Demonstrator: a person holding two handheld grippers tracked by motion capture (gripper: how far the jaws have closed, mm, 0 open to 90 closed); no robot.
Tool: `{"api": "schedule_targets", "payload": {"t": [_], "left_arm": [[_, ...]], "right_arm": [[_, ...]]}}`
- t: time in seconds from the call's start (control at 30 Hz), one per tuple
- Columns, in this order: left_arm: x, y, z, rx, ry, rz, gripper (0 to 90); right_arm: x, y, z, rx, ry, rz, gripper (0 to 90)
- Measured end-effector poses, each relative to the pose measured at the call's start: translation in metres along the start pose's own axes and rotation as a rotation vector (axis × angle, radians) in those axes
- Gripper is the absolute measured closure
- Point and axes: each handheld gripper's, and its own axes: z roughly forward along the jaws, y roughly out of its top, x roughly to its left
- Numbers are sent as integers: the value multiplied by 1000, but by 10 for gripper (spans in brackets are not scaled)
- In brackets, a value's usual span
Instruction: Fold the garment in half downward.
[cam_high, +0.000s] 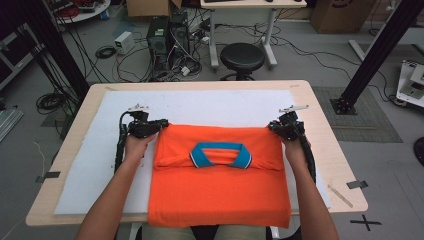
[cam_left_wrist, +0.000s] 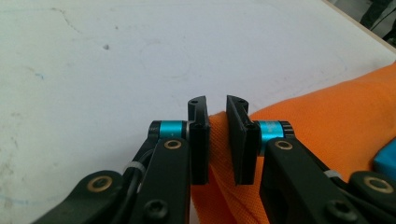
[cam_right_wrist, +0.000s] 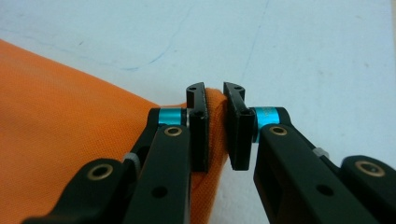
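An orange polo shirt (cam_high: 220, 185) with a blue collar (cam_high: 221, 155) lies folded on the white mat (cam_high: 200, 105), its near edge hanging over the table front. My left gripper (cam_high: 161, 125) is shut on the shirt's far left corner, and the orange cloth (cam_left_wrist: 217, 140) is pinched between its black pads. My right gripper (cam_high: 272, 126) is shut on the far right corner, a fold of orange cloth (cam_right_wrist: 215, 126) squeezed between its pads. Both held corners sit slightly raised off the mat.
The mat covers a light wooden table (cam_high: 320, 115). Beyond the far edge stand a black stool (cam_high: 242, 57), computer towers (cam_high: 167, 37) and tangled cables on the floor. Black frame posts (cam_high: 370, 60) rise at both sides.
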Motion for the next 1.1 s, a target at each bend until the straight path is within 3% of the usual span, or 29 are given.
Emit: {"api": "schedule_targets", "payload": {"t": [0.13, 0.23, 0.3, 0.53, 0.57, 0.67, 0.77, 0.87, 1.1], "left_arm": [[-1, 14, 8, 4, 14, 18, 794], [0, 17, 11, -45, 24, 27, 794], [5, 18, 16, -17, 24, 6, 794], [9, 17, 25, -5, 49, 9, 786], [9, 16, 25, -10, 53, -3, 760], [8, 16, 20, -20, 45, -38, 520], [-3, 15, 14, -37, 18, 10, 489], [-14, 14, 11, -12, -40, 40, 446], [-53, 7, 14, 25, -201, 134, 427]], "right_arm": [[-5, 6, 6, -12, -18, 25, 818], [-9, 9, 10, -23, -30, 32, 818], [-12, 10, 14, -41, -26, 43, 818], [-13, 16, 27, -57, -38, 68, 815], [-13, 15, 28, -54, -37, 66, 811], [-12, 14, 29, -43, -24, 88, 691], [-10, 13, 23, -66, -12, 101, 546], [-5, 15, 12, -81, -3, 58, 490], [9, 10, -8, -94, 67, 33, 406]]}}
